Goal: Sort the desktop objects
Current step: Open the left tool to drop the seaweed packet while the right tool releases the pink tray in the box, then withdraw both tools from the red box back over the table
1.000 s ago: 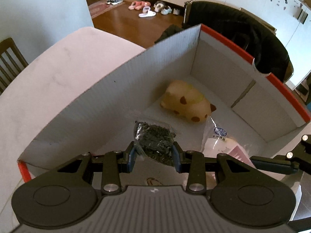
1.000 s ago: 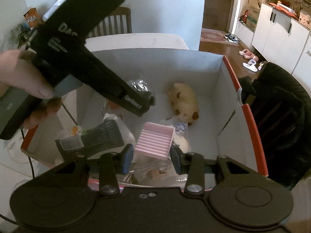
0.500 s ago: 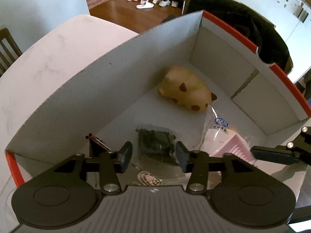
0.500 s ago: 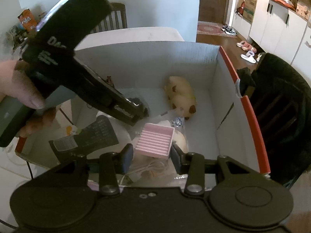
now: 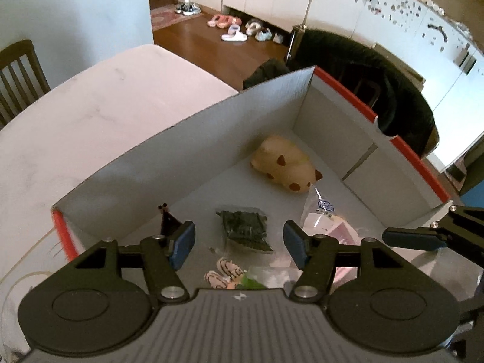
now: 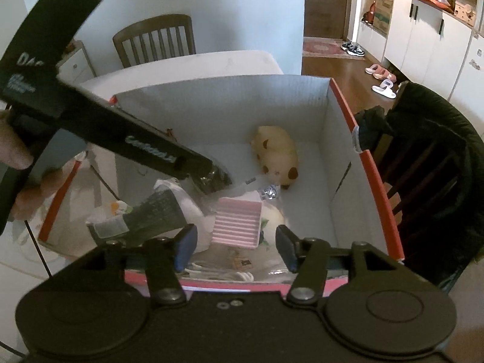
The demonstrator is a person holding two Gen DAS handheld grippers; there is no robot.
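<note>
The small bag of dark bits (image 5: pixel 244 227), which was pinched by the left gripper (image 5: pixel 239 243) a second ago, has been let go and now lies flat on the floor of the big box (image 5: pixel 181 148). The left gripper's jaws are spread wide with nothing between them, and it has been lifted back a little. The bag is seen at 12 o'clock from that gripper, just past its blue pads (image 5: pixel 181 243).

The right gripper (image 6: pixel 232 245) is also spread wide and is held above the near rim of the box, at about 6 o'clock in its own view. Nothing is held by it. A pink ridged tray (image 6: pixel 237 225) is seen just ahead of it, lying on other packets.

A tan spotted toy (image 5: pixel 286 163) is seen at the far end, at 1 o'clock. The things are likely put in the box so the table (image 5: pixel 90 115) is kept tidy. The dropping step looks done.
</note>
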